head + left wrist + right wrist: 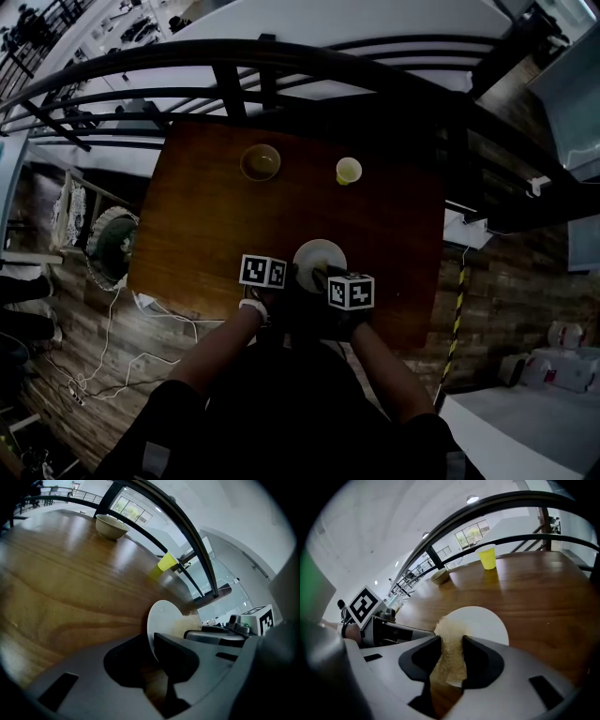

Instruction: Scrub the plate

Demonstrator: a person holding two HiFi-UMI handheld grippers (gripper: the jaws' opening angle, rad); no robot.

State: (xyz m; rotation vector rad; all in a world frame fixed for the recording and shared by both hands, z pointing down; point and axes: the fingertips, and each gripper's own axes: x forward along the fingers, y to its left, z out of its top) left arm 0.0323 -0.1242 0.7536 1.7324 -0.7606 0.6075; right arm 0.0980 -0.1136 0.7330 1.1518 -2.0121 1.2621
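The left tongs (151,647) pinch one round white plate (164,618); the right tongs (452,649) clamp one coarse beige sponge (448,631). One bowl (261,162), one yellow cup (348,171) stand apart.

On the surface (206,234), the plate (319,253) sits near the front edge, between the left tool (152,654) and the right tool (451,656). A sponge (446,632) rests on it. Behind, the bowl (261,162) stands left of the cup (348,171).

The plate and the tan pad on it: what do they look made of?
The plate looks like glazed ceramic, possibly melamine: plain white, smooth, with a thin even rim. The pad looks like a coarse fibrous scourer or sponge: tan, grainy, matte, with a ragged edge.
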